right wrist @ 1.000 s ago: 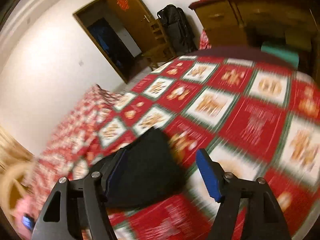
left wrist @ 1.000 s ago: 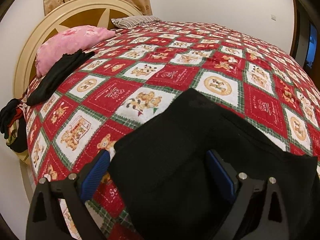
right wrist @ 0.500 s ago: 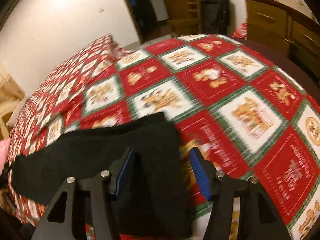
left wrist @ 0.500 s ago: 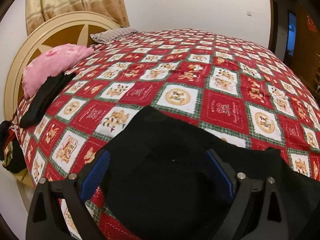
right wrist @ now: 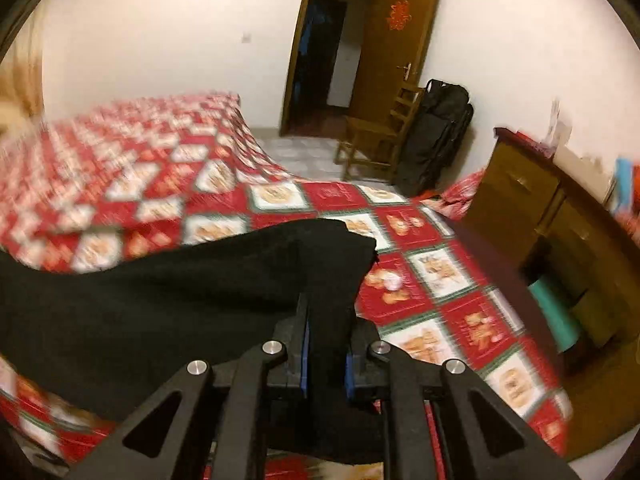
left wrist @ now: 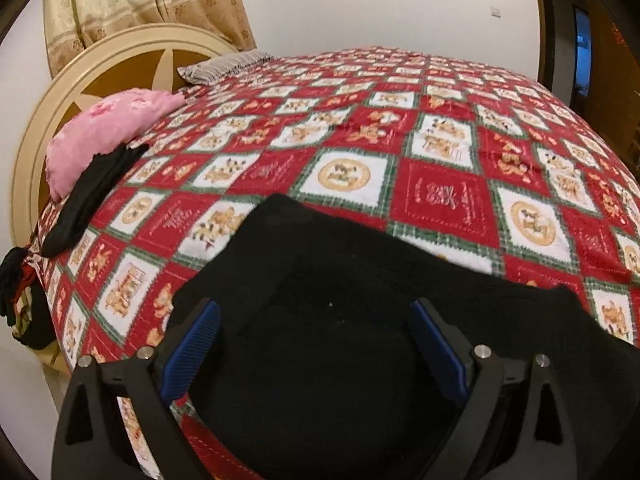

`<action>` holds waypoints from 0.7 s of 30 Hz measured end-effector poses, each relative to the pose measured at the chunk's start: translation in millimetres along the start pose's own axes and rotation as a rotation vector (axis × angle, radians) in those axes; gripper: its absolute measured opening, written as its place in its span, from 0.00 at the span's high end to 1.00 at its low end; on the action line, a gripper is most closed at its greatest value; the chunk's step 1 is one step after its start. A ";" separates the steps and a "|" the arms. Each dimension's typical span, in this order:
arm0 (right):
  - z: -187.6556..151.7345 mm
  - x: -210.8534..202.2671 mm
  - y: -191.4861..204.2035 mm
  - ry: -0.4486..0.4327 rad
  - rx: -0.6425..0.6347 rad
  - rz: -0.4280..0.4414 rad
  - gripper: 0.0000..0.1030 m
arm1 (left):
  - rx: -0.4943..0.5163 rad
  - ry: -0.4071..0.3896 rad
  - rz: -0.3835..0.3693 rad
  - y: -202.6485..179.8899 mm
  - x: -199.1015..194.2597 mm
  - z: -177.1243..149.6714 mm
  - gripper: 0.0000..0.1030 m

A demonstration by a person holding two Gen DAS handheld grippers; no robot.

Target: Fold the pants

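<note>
Bedroom, white walls; bed with red-white-green checked cartoon-print quilt point(left wrist: 440, 200) filling most of both views. Round cream headboard with brown star inlay point(left wrist: 120, 64) and beige patterned curtain point(left wrist: 132, 0) upper left in left wrist view. Pink pillow point(left wrist: 108, 128) and grey striped pillow point(left wrist: 224, 66) at headboard side; dark cloth strip point(left wrist: 88, 196) lying just below pink pillow.

Black fabric pants point(left wrist: 340, 340) spread on quilt, lower centre of left wrist view, extending off lower right. In right wrist view same pants point(right wrist: 160, 292) run as a long band from left edge to centre, long axis roughly left-right, free end corner pointing upper right.

Left gripper point(left wrist: 316, 348) spread wide, blue pads either side over pants, nothing pinched. Right gripper point(right wrist: 326, 356) pressed together on a bunched fold of pants, fabric sticking up between blue pads.

Right wrist view blurred. Open brown wooden door point(right wrist: 392, 40) top centre, wooden chair point(right wrist: 376, 136) and black bag point(right wrist: 440, 132) beside it, brown wooden dresser point(right wrist: 540, 208) at right.
</note>
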State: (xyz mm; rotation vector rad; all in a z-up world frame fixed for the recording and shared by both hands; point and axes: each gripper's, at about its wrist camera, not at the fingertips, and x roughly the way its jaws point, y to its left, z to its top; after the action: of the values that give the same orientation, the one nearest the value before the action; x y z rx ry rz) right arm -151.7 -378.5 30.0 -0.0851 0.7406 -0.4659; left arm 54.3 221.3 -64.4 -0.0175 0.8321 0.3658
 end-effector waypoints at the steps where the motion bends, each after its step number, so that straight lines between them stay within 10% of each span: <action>1: -4.4 14.6 -5.0 0.040 0.024 0.018 0.88 | 0.002 0.007 0.003 -1.9 4.0 -2.1 0.05; 7: -29.9 76.0 -28.7 0.198 0.143 0.145 0.76 | 0.026 -0.001 0.031 -9.7 9.0 -3.7 0.05; 12: -22.0 43.6 -66.1 0.084 0.267 0.147 0.39 | 0.017 0.007 0.031 -9.3 10.6 -1.8 0.05; 19: -15.8 83.7 -50.0 0.192 0.197 0.231 0.39 | 0.023 0.007 0.029 -16.5 6.3 2.6 0.05; 21: -18.9 97.8 -40.8 0.236 0.186 0.246 0.86 | 0.040 0.004 0.026 -20.0 4.7 1.9 0.05</action>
State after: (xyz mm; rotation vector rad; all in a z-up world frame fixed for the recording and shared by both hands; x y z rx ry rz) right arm -117.0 -456.1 -36.0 0.2368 0.9222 -0.3101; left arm 65.1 204.3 -69.1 0.0297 0.8440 0.3738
